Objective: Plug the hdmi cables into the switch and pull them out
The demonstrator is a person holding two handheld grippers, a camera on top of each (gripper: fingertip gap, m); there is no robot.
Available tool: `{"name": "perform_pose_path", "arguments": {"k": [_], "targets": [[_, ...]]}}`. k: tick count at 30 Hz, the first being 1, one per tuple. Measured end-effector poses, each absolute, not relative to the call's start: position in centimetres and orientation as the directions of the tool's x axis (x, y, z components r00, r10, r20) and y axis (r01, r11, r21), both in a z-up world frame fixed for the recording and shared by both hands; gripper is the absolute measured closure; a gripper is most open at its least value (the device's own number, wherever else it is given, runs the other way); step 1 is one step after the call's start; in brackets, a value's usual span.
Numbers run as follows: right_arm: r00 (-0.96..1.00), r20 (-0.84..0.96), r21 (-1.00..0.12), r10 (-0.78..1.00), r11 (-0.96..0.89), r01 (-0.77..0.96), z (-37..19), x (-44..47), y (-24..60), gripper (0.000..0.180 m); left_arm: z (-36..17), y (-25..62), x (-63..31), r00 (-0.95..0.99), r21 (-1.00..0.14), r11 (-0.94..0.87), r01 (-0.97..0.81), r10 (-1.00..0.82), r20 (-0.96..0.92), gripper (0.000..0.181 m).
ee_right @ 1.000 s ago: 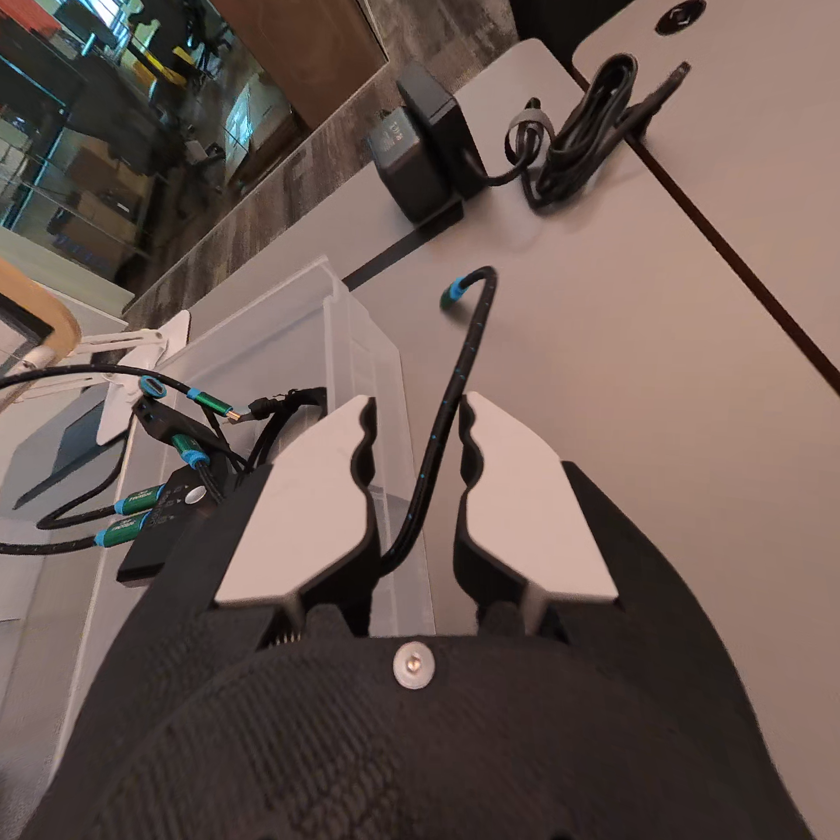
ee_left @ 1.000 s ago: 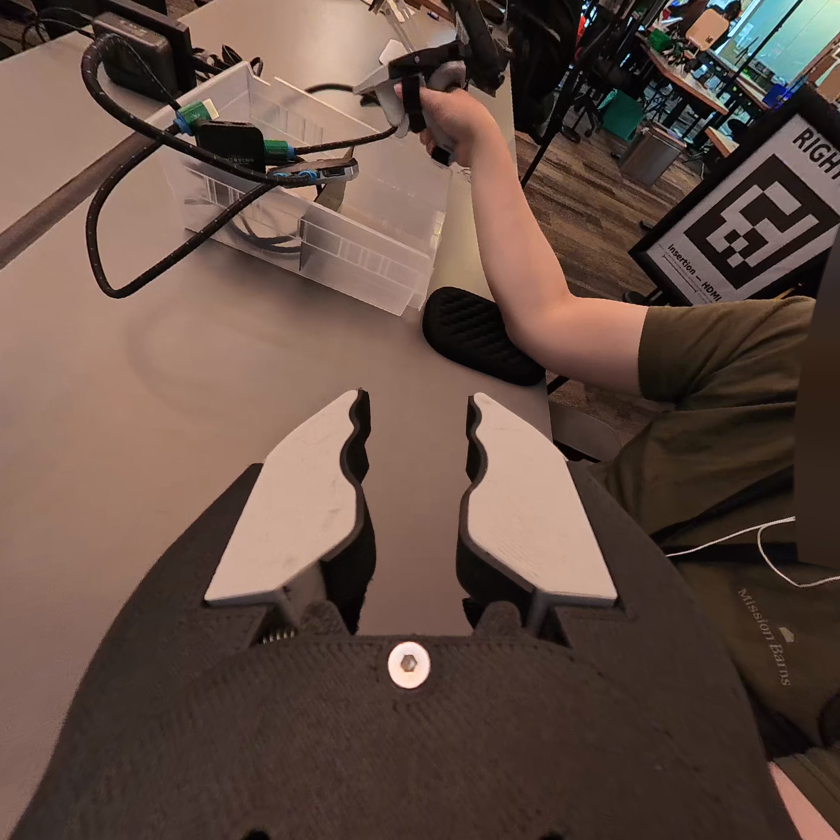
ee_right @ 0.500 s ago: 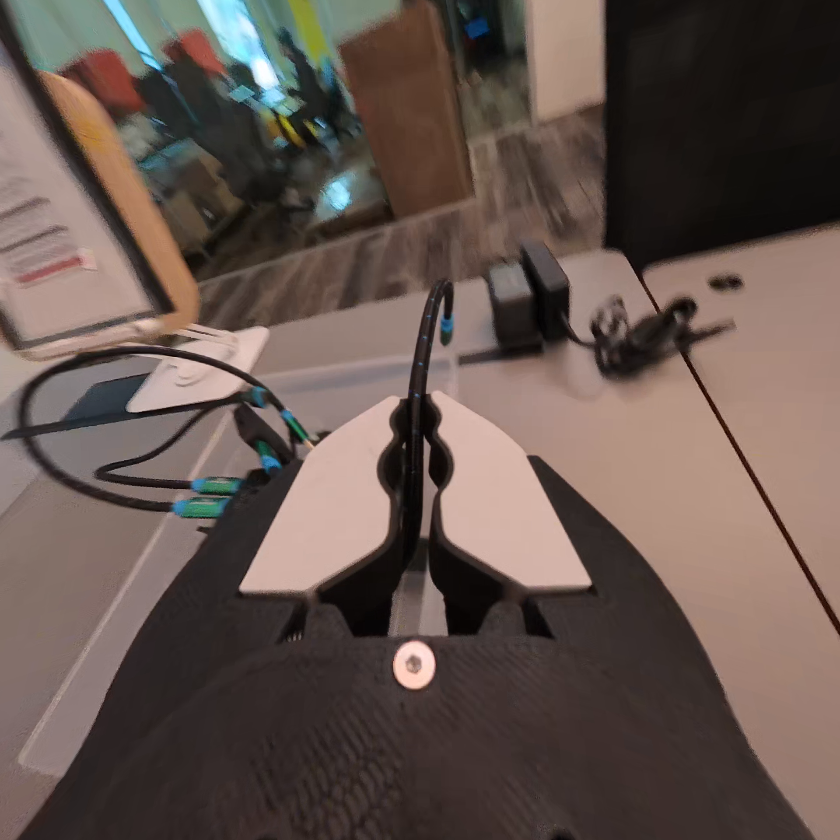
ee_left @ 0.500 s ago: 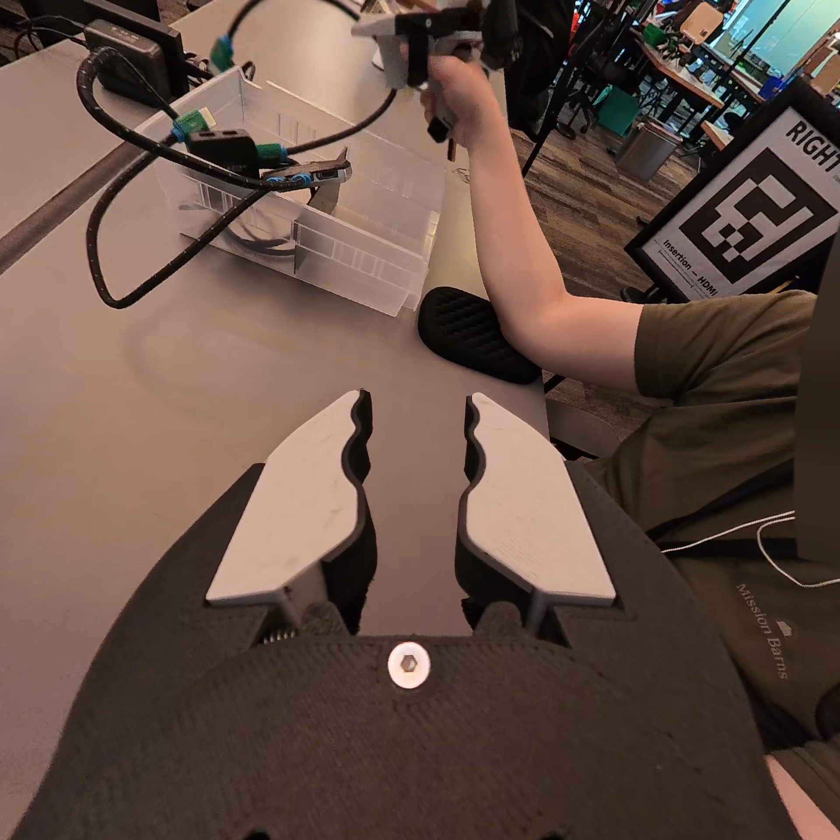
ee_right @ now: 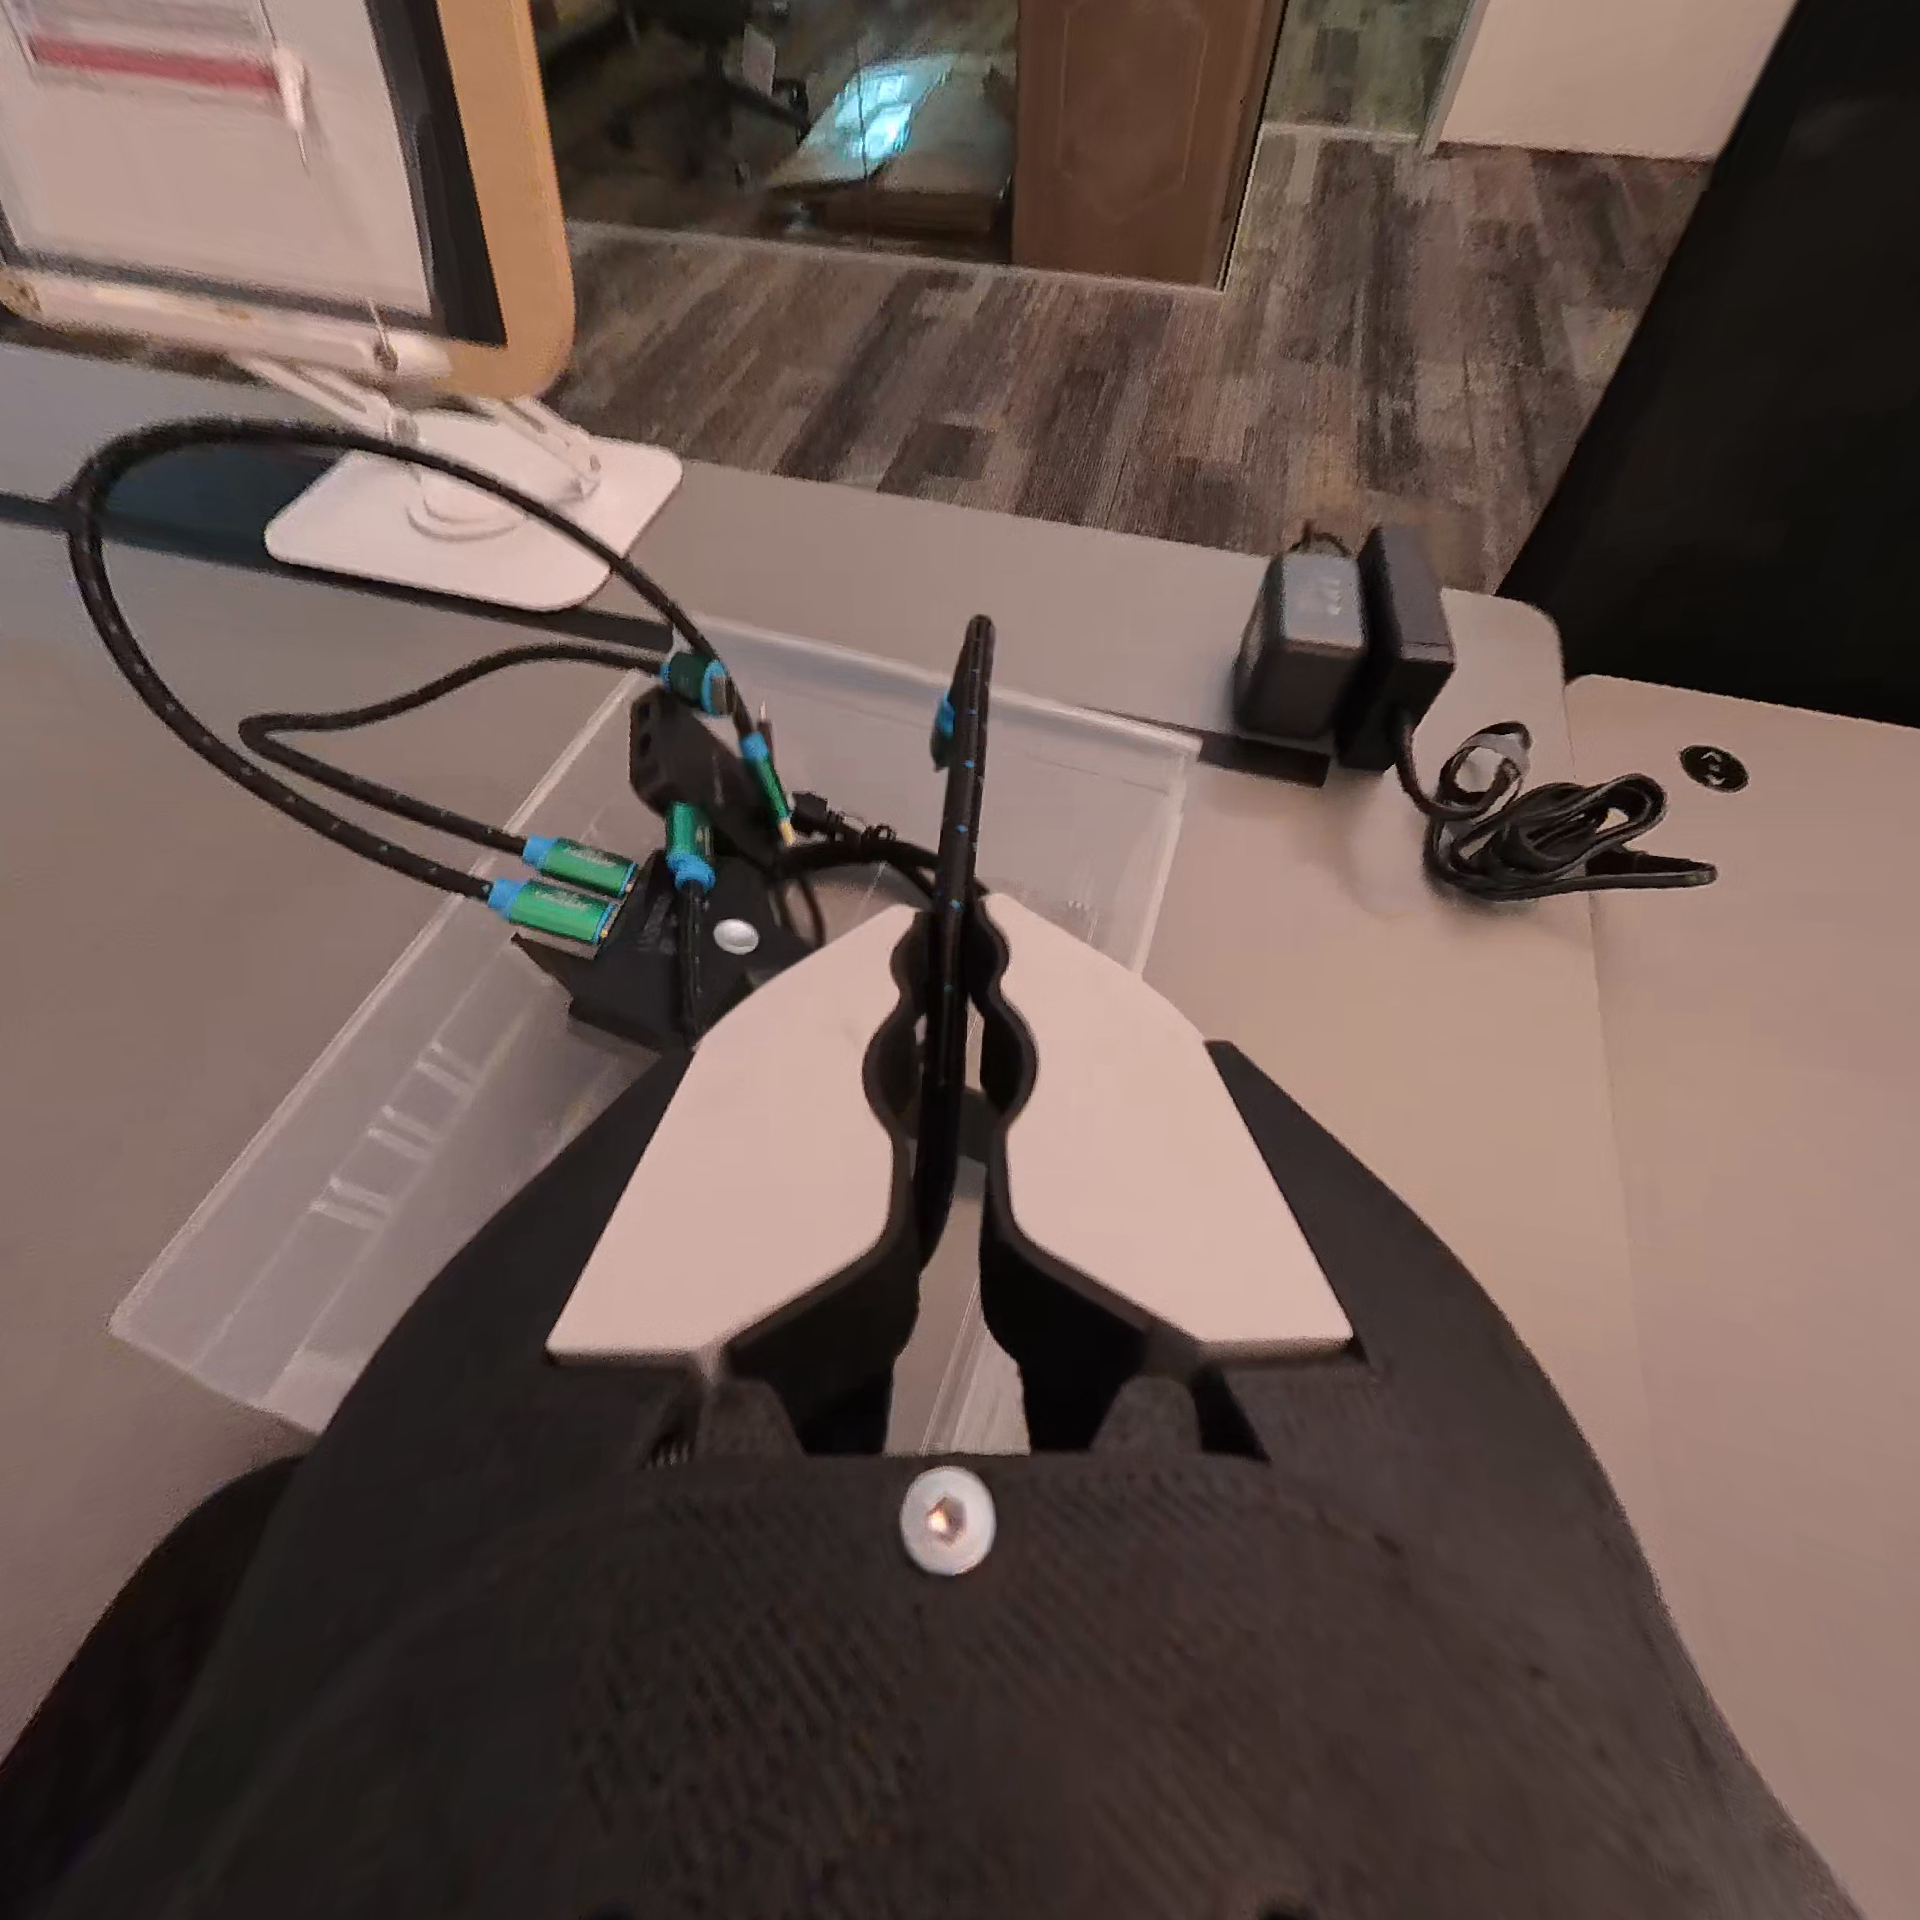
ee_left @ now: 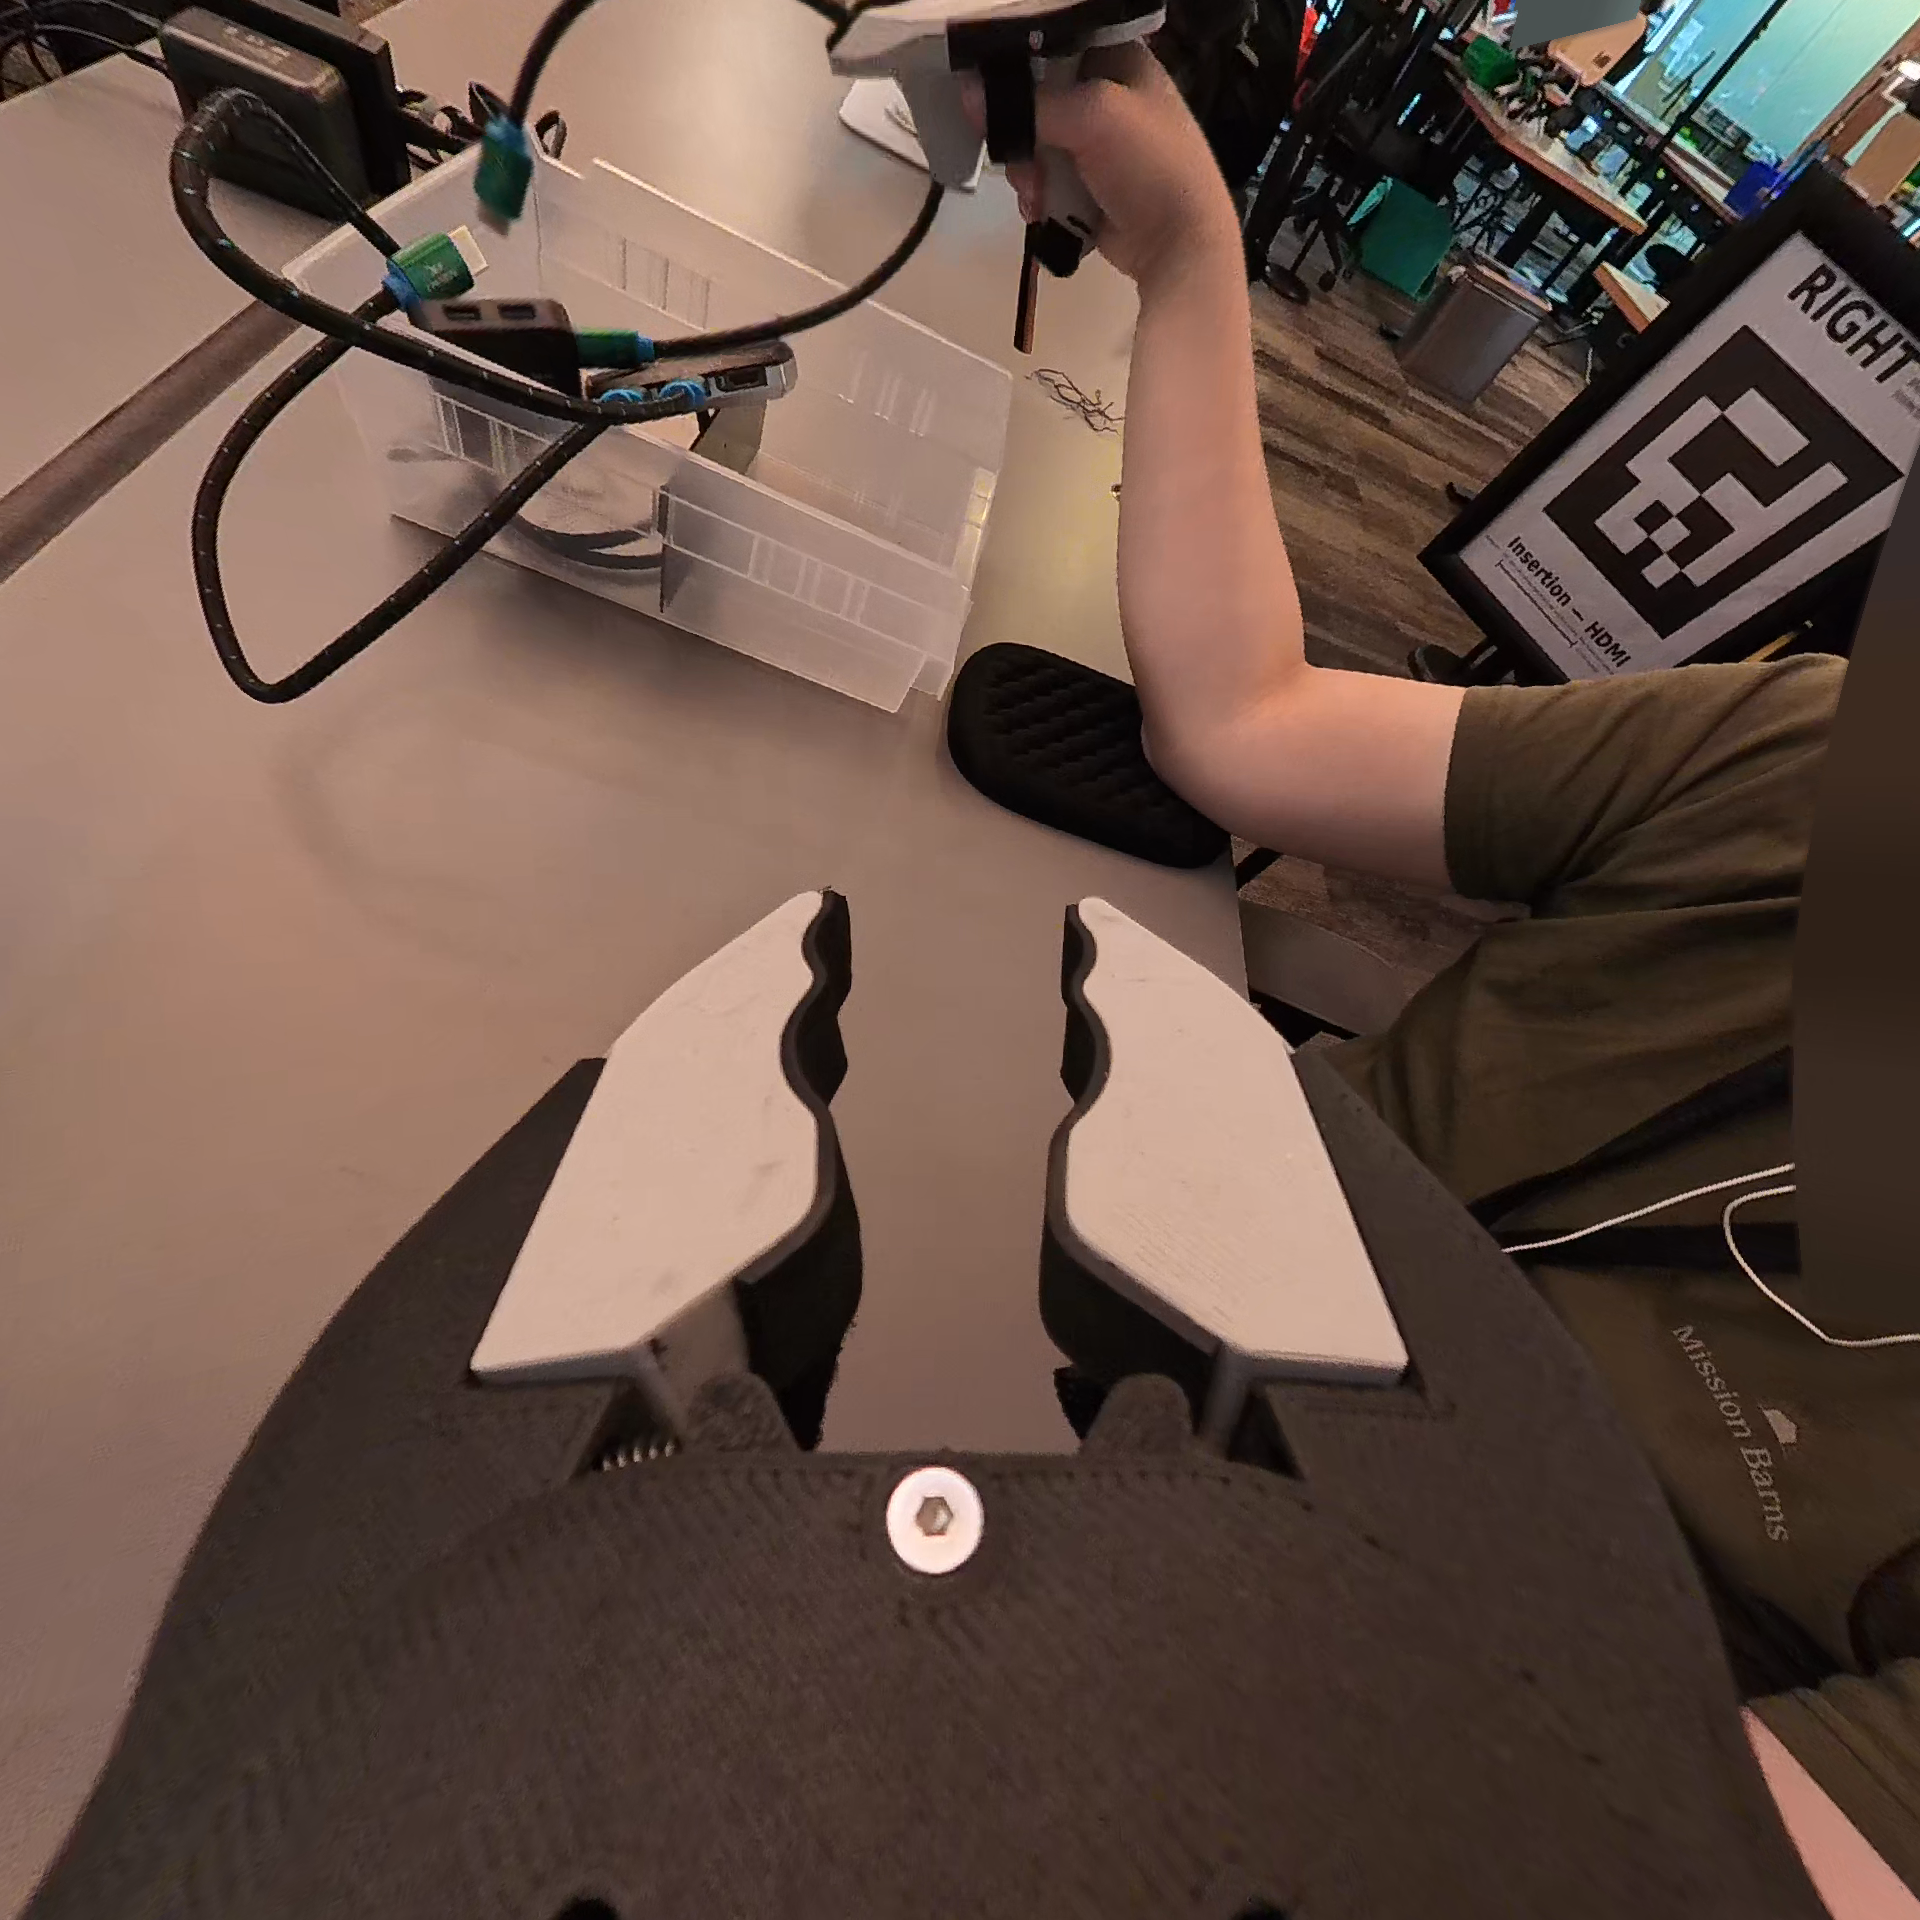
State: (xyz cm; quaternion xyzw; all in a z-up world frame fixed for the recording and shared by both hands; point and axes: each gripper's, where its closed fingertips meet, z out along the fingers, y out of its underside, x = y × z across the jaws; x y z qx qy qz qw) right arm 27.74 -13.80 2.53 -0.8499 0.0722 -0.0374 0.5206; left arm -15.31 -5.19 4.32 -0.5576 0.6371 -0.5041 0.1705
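Observation:
My right gripper is shut on a black braided HDMI cable. It holds the cable above the clear plastic bin. The cable rises past the fingertips, and its plug end hangs over. In the left wrist view this gripper is raised high, and the cable's green plug dangles free. A black switch sits in the bin with two green plugs in it. A second black box lies behind it. My left gripper is open and empty, low over the table.
A power adapter and a coiled cord lie at the back right. A monitor stand is behind the bin. A black pad lies under the person's forearm. A framed sign stands off the table's right edge.
My right gripper has shut on the braided cable and lifted it up over the bin, so its plug now hangs free. My left gripper has stayed still and open.

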Motion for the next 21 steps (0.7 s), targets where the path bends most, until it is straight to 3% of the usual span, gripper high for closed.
{"name": "perform_pose_path", "arguments": {"k": [5,9,12,15,18,19,21], "targets": [[0.974,0.013,-0.794,-0.228,-0.594,-0.128,-0.9,28.8,-13.5,0.172,4.2,-5.2,-15.2,-0.319,-0.831,-0.13,-0.541,-0.883,0.345,0.142],[0.957,0.115,-0.751,-0.267,-0.654,-0.092,-3.3,30.3,-12.6,0.142,4.7,-4.6,-15.3,-0.303,-0.84,-0.154,-0.521,-0.886,0.35,0.141],[0.933,0.206,-0.7,-0.294,-0.711,-0.07,-4.0,31.4,-13.2,0.136,5.3,-3.6,-15.9,-0.259,-0.848,-0.168,-0.503,-0.907,0.333,0.14],[0.907,0.244,-0.726,-0.344,-0.685,-0.065,-2.2,31.9,-14.1,0.128,6.0,-1.6,-17.2,-0.174,-0.861,-0.174,-0.479,-0.942,0.287,0.138],[0.901,0.184,-0.775,-0.394,-0.622,-0.114,0.0,31.3,-15.3,0.13,7.0,2.0,-19.7,0.009,-0.878,-0.202,-0.434,-0.976,0.22,0.137],[0.914,0.135,-0.772,-0.382,-0.619,-0.144,0.0,30.4,-15.9,0.139,7.1,3.9,-20.9,0.112,-0.88,-0.212,-0.424,-0.977,0.181,0.135],[0.928,0.012,-0.709,-0.373,-0.658,-0.255,-1.1,28.5,-17.3,0.141,7.1,8.3,-24.3,0.346,-0.886,-0.231,-0.402,-0.934,0.087,0.13]]}}
